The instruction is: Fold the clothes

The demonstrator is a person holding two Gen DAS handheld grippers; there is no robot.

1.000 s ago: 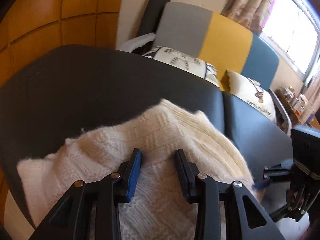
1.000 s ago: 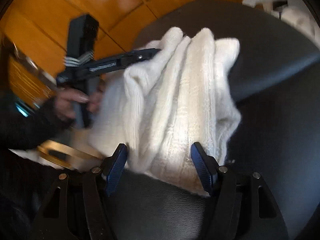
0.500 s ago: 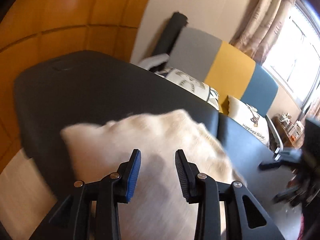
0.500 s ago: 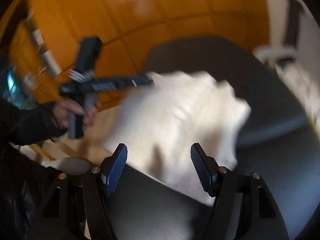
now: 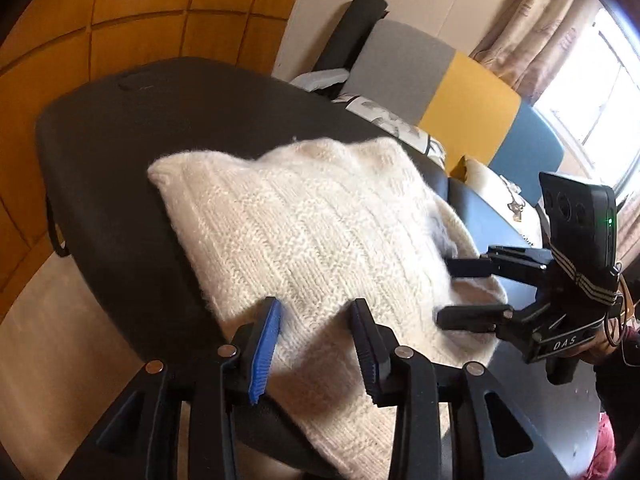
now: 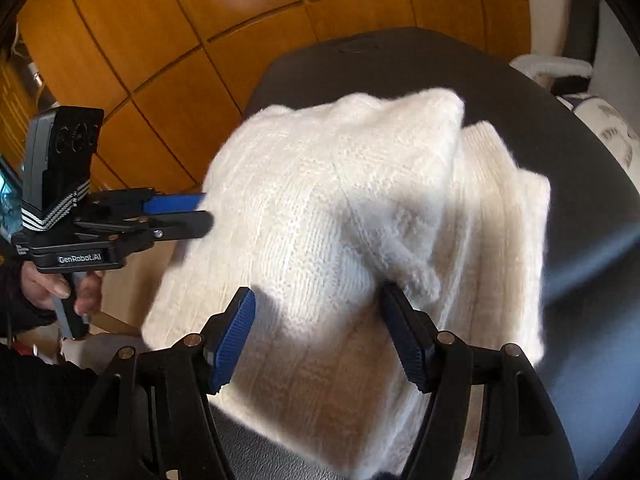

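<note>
A cream knit sweater (image 5: 312, 224) lies folded in a thick bundle on a black padded surface (image 5: 120, 152). My left gripper (image 5: 316, 316) is open with a narrow gap, its fingers over the bundle's near edge. In the right wrist view the left gripper (image 6: 200, 214) has its tips at the left edge of the sweater (image 6: 340, 200). My right gripper (image 6: 316, 312) stands wide open, and a bulge of the top layer sits between its fingers. From the left wrist view the right gripper (image 5: 444, 292) straddles the sweater's right edge.
The padded surface (image 6: 580, 240) ends at a wood-panelled wall (image 6: 200, 20). Behind it stands a couch with a grey, yellow and blue back (image 5: 440, 80) and printed cushions (image 5: 392, 120). Pale floor (image 5: 48, 340) shows at left. A hand (image 6: 48, 288) holds the left gripper's handle.
The sweater's upright folds have flopped into one smooth top layer over the bundle. The left gripper has moved from the bundle's far edge to its left side. Both gaps look unchanged.
</note>
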